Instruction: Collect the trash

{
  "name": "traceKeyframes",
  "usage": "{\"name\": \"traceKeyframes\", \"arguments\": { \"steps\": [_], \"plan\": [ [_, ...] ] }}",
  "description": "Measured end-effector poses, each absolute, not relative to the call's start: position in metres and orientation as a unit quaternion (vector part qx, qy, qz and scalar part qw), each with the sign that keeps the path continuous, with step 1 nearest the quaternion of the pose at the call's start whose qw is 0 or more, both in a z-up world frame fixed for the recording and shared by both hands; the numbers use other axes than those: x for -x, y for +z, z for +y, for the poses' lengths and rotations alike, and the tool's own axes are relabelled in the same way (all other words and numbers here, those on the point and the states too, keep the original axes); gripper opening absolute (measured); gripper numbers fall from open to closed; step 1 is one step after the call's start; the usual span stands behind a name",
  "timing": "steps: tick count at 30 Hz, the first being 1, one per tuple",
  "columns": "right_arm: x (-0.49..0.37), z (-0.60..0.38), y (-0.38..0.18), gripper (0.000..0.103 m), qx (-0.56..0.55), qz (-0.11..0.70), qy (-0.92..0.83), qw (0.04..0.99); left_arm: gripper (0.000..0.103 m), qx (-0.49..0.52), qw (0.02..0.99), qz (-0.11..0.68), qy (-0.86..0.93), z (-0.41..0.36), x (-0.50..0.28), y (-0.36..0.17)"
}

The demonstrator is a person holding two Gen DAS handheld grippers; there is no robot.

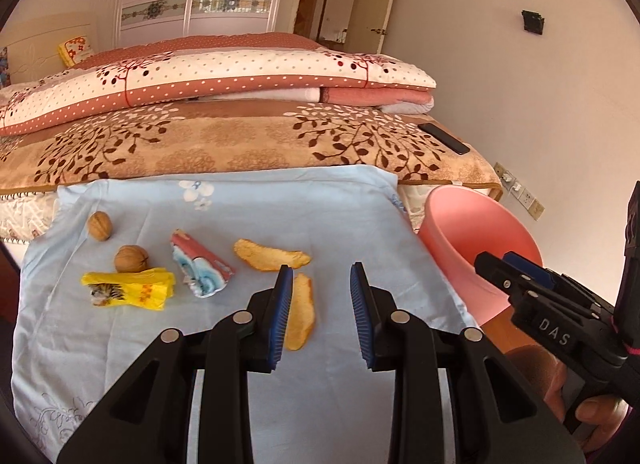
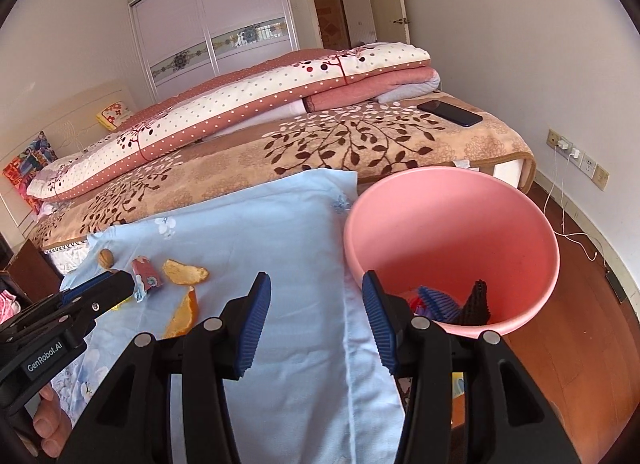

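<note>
Left gripper: jaws apart with nothing between the blue ribbed pads, hovering low over the cloth; one orange peel lies just past its left finger.
Right gripper: jaws apart and empty, one finger over the cloth, the other in front of the basin's near rim.
Writing on grippers: "DAS" in white on the right gripper's body in the left wrist view; "GenRobot.AI" on the left gripper's side in the right wrist view.
Light blue cloth: spread flat, printed with pale flowers, carries the trash.
Orange peels: one strip lying across, a second lying lengthwise just below it.
Red-and-blue wrapper: crumpled, print not readable, left of the peels.
Yellow wrapper: flattened, print not readable, touching the nearer walnut.
Walnuts: one beside the yellow wrapper, another farther back.
Pink basin: beside the cloth's right edge, with colourful scraps at the bottom, partly hidden.
Black phone: on the leaf-patterned blanket.
</note>
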State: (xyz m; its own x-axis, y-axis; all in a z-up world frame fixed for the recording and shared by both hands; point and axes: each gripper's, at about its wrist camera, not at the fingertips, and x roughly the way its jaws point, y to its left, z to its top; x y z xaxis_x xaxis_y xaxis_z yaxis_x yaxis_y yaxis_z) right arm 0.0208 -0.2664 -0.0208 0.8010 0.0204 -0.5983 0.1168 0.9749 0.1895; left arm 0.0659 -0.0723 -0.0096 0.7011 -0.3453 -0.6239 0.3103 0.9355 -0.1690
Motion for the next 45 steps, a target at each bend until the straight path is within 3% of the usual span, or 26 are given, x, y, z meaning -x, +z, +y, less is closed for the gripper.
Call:
{"name": "traceKeyframes", "arguments": {
  "steps": [9,13,28,45],
  "plan": [
    [-0.03,-0.234,-0.022,0.052,-0.083,0.321,0.014,0.943,0.031,0.044,0.929,0.351,-0.111,-0.004,-0.06,-0.016],
    [-0.034,-0.219,-0.024,0.052,-0.068,0.327,0.03,0.942,0.038,0.052,0.928,0.358,-0.088,0.017,-0.059,-0.022],
    [-0.043,-0.195,-0.039,0.052,-0.051,0.356,0.054,0.932,0.038,0.111,0.917,0.382,-0.011,0.075,-0.088,-0.033],
    [-0.057,-0.171,-0.051,0.056,-0.029,0.375,0.077,0.923,0.038,0.169,0.88,0.443,-0.02,0.089,-0.131,-0.072]
  ]
}}
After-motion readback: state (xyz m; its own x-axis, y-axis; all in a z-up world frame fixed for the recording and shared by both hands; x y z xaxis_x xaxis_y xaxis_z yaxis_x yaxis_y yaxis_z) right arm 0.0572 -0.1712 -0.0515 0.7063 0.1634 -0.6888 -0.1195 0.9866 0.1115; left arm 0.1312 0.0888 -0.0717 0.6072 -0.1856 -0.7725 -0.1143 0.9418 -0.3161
